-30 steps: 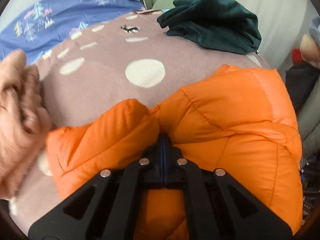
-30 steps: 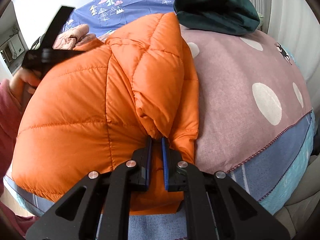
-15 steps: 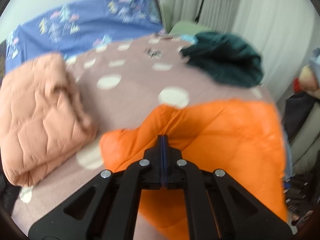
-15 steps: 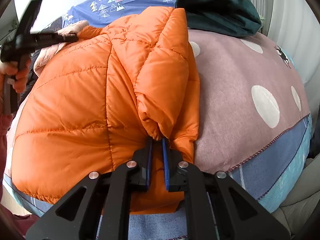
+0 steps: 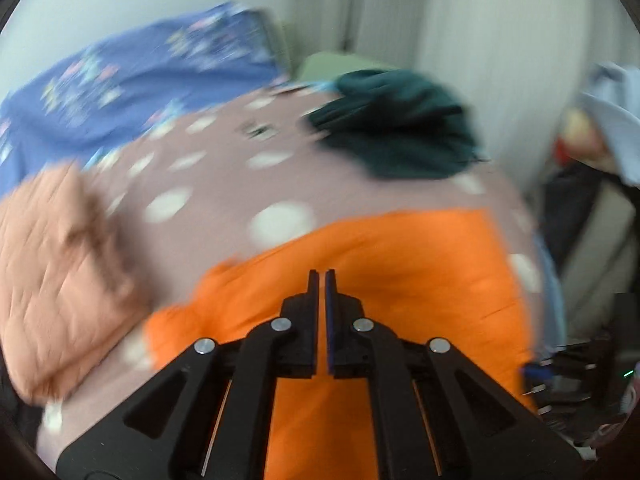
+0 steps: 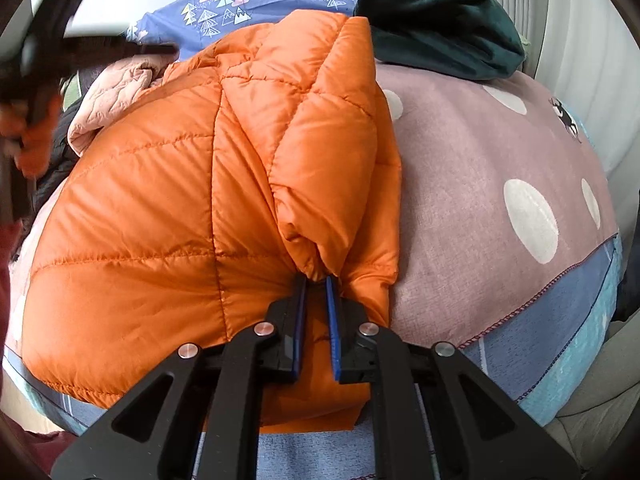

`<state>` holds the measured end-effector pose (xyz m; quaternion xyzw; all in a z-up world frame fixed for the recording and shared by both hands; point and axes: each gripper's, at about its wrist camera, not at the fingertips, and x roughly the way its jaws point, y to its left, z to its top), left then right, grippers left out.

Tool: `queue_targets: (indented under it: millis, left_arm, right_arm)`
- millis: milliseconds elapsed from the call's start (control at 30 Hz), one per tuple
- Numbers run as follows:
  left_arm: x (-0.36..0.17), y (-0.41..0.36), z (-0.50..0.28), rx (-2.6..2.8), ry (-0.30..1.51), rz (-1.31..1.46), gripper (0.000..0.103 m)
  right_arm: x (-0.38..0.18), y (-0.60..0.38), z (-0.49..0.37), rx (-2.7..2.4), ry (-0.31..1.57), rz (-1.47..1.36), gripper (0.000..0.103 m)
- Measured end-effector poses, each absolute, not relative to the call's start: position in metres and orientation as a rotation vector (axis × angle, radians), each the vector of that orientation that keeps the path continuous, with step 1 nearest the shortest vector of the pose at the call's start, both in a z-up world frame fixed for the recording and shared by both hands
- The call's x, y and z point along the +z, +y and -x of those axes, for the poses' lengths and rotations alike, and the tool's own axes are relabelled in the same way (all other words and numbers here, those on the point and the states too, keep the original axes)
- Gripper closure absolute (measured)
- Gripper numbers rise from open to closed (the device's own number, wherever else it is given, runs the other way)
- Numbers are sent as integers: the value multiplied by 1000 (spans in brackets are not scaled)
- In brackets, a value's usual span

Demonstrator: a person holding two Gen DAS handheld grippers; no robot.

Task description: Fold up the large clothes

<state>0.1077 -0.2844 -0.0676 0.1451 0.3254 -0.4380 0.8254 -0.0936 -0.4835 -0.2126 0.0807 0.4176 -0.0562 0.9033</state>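
Note:
An orange puffer jacket (image 6: 168,208) lies on the bed, one part folded over its body. My right gripper (image 6: 316,280) is at the jacket's near edge, shut on a bunched fold of it. In the left wrist view the jacket (image 5: 400,264) lies below and ahead, blurred. My left gripper (image 5: 322,274) hangs above it, its jaws opening to a narrow slit with nothing between them. The right wrist view also shows the left gripper (image 6: 168,49) as a dark blur at the upper left, clear of the jacket, in a person's hand (image 6: 36,148).
A dark green garment (image 6: 440,24) lies bunched at the far side of the dotted mauve bedspread (image 6: 480,152). A folded peach quilted jacket (image 5: 52,280) sits left of the orange one. Blue tree-print bedding (image 5: 132,80) lies beyond. Clutter stands off the bed's right edge.
My left gripper has let go of the orange jacket and risen well above it; that end of the jacket has dropped flat. My right gripper has stayed in place, gripping.

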Motion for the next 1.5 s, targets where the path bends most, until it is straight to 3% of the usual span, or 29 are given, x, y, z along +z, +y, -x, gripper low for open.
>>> queue_targets:
  millis: [67, 133, 200, 300, 500, 733, 900, 1167, 1367, 1500]
  left_arm:
    - [-69, -314, -98, -980, 678, -365, 77]
    - [-98, -350, -103, -977, 757, -456, 74]
    - [-141, -373, -109, -923, 847, -529, 74]
    - [-146, -377, -102, -910, 823, -558, 76]
    - [-144, -369, -110, -942, 845, -479, 76]
    - [-146, -360, -123, -974, 886, -335, 75]
    - [-147, -355, -126, -981, 896, -290, 75]
    - [-102, -298, -101, -918, 785, -253, 72]
    - [-150, -276, -93, -846, 755, -340, 69]
    - [-149, -284, -87, -799, 750, -374, 69]
  right_arm:
    - [-213, -483, 94, -117, 862, -168, 92]
    - [-211, -483, 96, -120, 858, -172, 92]
    - [-200, -482, 101, -131, 863, -147, 91]
    - [-176, -488, 104, -115, 888, -132, 88]
    - [-115, -495, 79, -18, 640, -117, 87]
    - [-205, -520, 16, -39, 803, -212, 93]
    - [-206, -516, 19, -64, 796, -207, 93]
    - [-204, -518, 19, -60, 789, -197, 93]
    - [-207, -515, 17, -77, 782, -200, 93]
    - [-204, -510, 23, -100, 784, -161, 92]
